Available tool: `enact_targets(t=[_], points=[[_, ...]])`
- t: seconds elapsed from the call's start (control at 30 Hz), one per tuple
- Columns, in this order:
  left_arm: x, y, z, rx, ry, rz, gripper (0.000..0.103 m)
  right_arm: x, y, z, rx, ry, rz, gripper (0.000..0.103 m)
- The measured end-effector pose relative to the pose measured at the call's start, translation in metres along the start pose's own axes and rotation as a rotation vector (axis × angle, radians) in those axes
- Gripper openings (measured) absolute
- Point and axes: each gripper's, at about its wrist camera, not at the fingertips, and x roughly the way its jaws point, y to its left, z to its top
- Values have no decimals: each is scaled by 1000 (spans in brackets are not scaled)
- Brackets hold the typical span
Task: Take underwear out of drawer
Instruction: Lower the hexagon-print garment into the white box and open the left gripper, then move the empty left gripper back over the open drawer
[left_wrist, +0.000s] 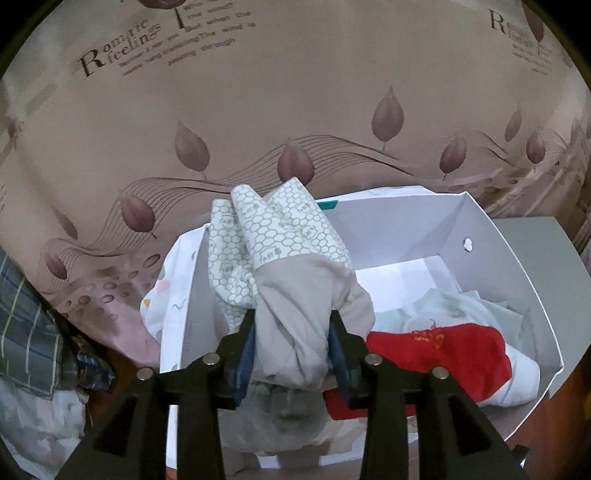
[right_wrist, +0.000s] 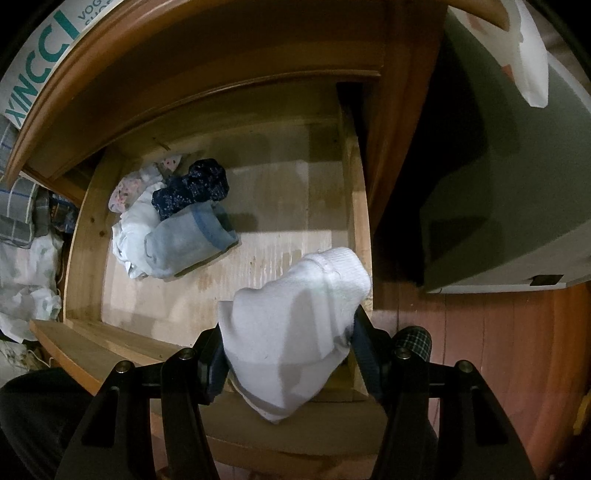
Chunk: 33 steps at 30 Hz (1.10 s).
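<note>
My left gripper is shut on a pair of underwear with a green honeycomb print and a beige waistband. It holds the garment over the near left part of a white box. In the box lie a red garment and pale ones. My right gripper is shut on a white garment above the near right corner of the open wooden drawer. At the drawer's left lies a small pile of dark blue, light blue and white underwear.
A beige leaf-printed cloth fills the background behind the box. Plaid fabric and white cloth lie at the left. A lettered box sits on the cabinet top. A grey-green block stands at the right on the wooden floor.
</note>
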Motion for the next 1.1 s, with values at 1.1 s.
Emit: enact_targets(t=[1.1], points=[[-93,32,-131,-29,-27,34,60,0,2,-2,-22,-13,-19,55]])
